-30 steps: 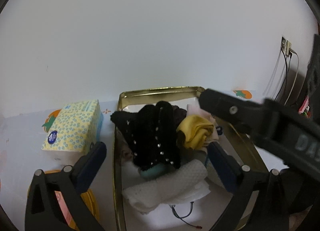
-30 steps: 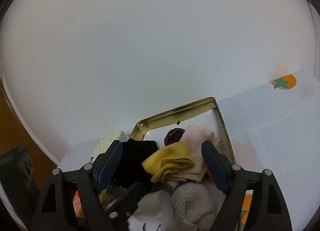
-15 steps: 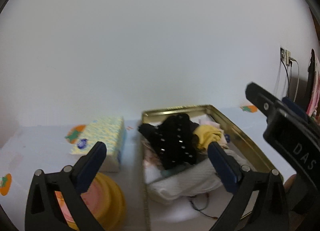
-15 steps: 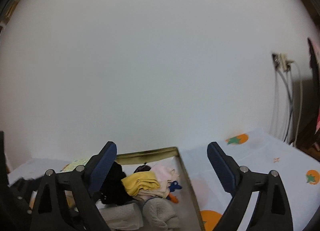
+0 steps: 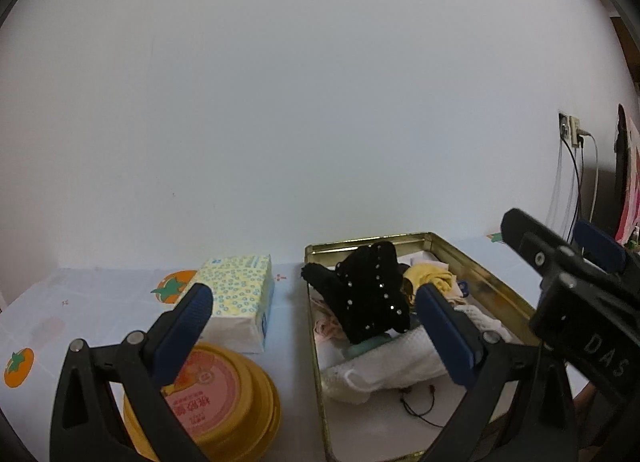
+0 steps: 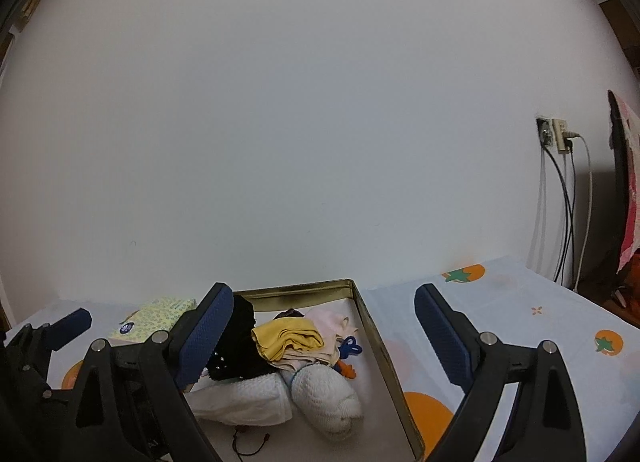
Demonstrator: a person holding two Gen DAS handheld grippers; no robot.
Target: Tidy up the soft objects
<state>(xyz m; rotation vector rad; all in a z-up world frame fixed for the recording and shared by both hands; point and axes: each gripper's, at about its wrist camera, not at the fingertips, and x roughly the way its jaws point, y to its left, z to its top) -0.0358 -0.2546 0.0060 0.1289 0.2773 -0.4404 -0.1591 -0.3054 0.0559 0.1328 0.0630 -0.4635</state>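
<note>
- Currently both claws hang over the bench (image 5: 100, 294), which wears a pale cloth printed with orange fruit; a white wall stands behind.
- Left claw (image 5: 316, 330): jaws spread wide, nothing between the blue pads, no contact with any item.
- Right claw (image 6: 324, 332): jaws likewise released and wide apart, pads clear of everything.
- Gold tin tray (image 5: 476, 266) sits ahead of the left claw, toward its right finger; seen from the right claw, the tray (image 6: 384, 358) lies ahead between the fingers, its right wall short of the right finger.
- Soft objects are piled inside the tray. Black studded garment (image 5: 372, 298) lies on top, just ahead of the left claw's right pad.
- Yellow folded cloth (image 6: 290, 338) rests on a pale pink cloth (image 6: 330, 322), beside the black garment, midway between the right claw's fingers.
- White knitted roll (image 6: 326, 394) and a white textured cloth (image 6: 244, 398) lie nearest the right claw, at the tray's near end.
- Thin black cord (image 6: 250, 442) lies loose on the tray floor, closest to the claw.
- Tissue pack (image 5: 240, 294) with a blue ring pattern stands outside the tray, just ahead of the left claw's left finger.
- Yellow round tub (image 5: 216, 394) with a pink lid sits below and beside that left finger, partly hidden by it.
- Wall socket (image 6: 554, 134) with hanging cables is far off to the right claw's right.
</note>
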